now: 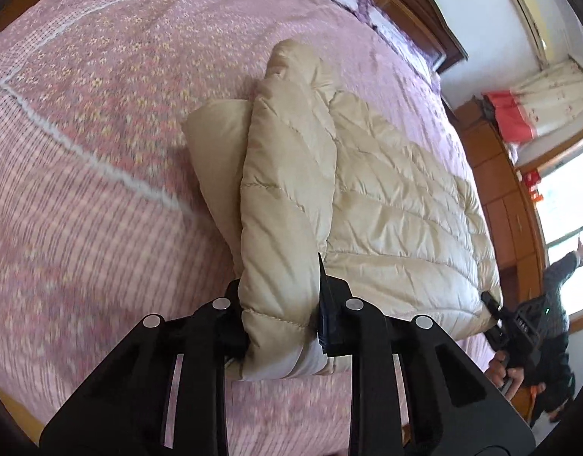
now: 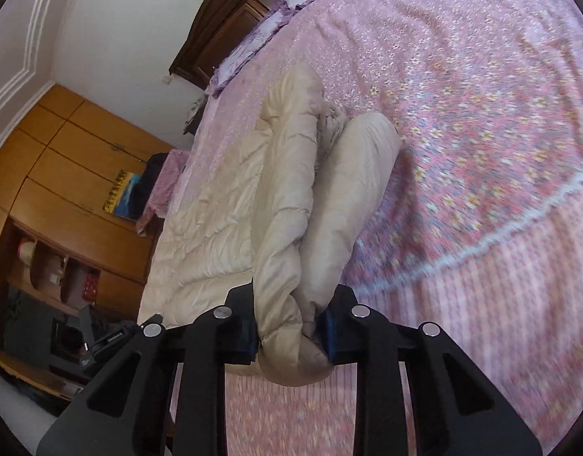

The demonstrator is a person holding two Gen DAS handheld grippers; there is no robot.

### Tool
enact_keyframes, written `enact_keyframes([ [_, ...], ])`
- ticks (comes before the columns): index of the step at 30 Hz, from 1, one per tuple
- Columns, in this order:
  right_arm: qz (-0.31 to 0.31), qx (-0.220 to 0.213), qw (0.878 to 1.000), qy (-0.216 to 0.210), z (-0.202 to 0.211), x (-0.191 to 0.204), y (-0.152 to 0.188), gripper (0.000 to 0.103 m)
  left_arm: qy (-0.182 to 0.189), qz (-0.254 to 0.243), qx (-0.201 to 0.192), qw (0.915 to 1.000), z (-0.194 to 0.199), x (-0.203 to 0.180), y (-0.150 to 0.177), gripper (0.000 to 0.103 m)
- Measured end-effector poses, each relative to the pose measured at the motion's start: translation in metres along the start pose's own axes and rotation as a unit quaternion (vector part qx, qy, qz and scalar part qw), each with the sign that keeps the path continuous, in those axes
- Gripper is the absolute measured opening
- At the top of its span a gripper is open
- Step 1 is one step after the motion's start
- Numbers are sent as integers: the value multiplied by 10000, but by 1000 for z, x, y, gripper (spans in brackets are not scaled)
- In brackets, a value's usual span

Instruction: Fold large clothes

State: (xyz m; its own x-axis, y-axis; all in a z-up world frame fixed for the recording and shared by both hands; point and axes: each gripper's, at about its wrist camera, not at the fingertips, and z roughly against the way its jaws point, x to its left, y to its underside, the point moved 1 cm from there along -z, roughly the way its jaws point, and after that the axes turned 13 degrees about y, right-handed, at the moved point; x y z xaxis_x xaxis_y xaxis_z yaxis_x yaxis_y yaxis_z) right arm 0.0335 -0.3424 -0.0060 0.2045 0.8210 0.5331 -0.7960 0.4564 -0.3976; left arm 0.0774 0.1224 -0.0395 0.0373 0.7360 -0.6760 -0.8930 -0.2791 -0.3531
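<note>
A pink floral bedspread point(image 1: 101, 121) covers the bed, with a dark wooden headboard point(image 2: 234, 11) and orange wardrobe point(image 2: 63, 159) beyond

you're working over a bed point(image 1: 101, 121) spread with a pink floral bedspread point(image 2: 481, 121), a pale scalloped trim line curving across it. directly on it lies the beige quilted jacket point(image 1: 386, 197), partly folded, its padded edge doubled over itself. purple pillows point(image 2: 253, 41) sit against the dark wooden headboard point(image 2: 230, 11).
</note>
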Motion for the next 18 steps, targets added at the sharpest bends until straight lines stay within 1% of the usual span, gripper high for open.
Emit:
enact_keyframes([
  [4,39,70,9998,185,21,-11,16,26,-62,-221,287,9993,4,-8,22,24],
  [6,-33,133,9996,243,27,-18,25,26,-121,-317,357,9988,6,-12,29,25],
  [9,-125,194,9993,300,28,-24,36,26,-268,-468,391,9978,8,-18,39,27],
  [11,-170,220,9991,334,27,-29,43,26,-356,-535,392,9972,8,-19,44,30],
  [13,-233,235,9988,353,23,-33,46,26,-486,-607,404,9962,7,-21,46,35],
  [14,-262,237,9986,389,20,-35,48,26,-522,-621,404,9959,8,-23,47,36],
  [16,-227,215,9978,589,16,-37,52,29,-624,-723,403,9946,9,-31,48,38],
  [17,-171,187,9972,698,14,-35,51,33,-718,-810,392,9934,11,-36,47,40],
  [18,-113,149,9968,776,15,-33,53,36,-781,-869,374,9924,15,-38,47,44],
])
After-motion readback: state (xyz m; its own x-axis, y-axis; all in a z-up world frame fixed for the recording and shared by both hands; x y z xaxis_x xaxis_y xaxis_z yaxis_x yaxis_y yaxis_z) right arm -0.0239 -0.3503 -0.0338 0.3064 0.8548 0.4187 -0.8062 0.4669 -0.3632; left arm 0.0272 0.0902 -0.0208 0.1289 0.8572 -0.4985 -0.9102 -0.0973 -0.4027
